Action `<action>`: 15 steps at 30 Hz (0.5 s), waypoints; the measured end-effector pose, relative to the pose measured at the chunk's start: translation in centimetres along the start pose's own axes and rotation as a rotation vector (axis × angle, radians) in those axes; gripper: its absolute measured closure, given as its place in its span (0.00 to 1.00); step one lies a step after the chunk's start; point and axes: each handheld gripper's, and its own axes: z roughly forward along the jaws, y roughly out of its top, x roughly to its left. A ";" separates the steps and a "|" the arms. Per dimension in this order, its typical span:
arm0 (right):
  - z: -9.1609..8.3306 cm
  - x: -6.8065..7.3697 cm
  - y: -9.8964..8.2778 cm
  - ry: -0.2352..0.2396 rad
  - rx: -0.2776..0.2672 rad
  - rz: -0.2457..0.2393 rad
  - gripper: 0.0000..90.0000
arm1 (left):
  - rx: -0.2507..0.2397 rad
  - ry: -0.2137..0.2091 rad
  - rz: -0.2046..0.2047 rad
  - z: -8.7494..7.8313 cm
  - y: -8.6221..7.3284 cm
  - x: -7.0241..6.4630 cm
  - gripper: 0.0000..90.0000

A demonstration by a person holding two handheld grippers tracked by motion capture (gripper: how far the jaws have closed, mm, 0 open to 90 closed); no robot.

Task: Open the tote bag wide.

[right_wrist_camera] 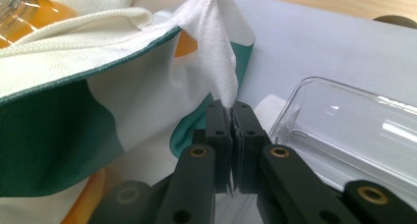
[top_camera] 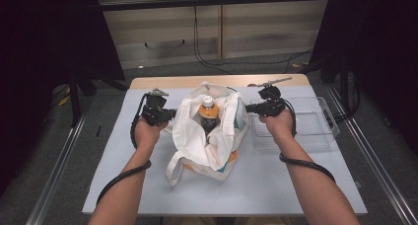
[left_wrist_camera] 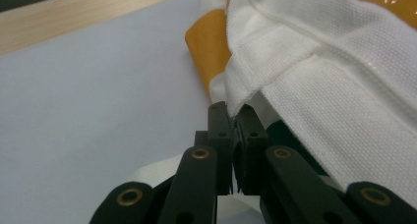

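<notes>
The white cloth tote bag with orange and green patches [top_camera: 209, 136] takes up the middle of the pale grey table top [top_camera: 113, 151], and the dark bottle with an orange band and white cap [top_camera: 209, 115] stands upright in its open mouth, blocking a straight way down there. Just beside the bag's right flank lies the clear plastic tray [top_camera: 315, 129], narrowing that side. Left of the bag the table lies bare and wide. The near strip in front of the bag is free between the two forearms.
</notes>
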 end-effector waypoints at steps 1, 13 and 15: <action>0.1 0.0 -0.1 -0.002 0.004 -0.004 0.97 | 0.000 0.000 0.000 0.0 0.0 0.0 0.97; 0.0 0.1 -0.5 -0.004 0.012 -0.005 0.97 | 0.013 0.001 0.001 -0.2 0.0 -0.2 0.97; -0.1 0.3 -0.4 0.000 0.001 -0.001 0.97 | -0.002 0.000 0.007 -0.4 0.1 -0.4 0.95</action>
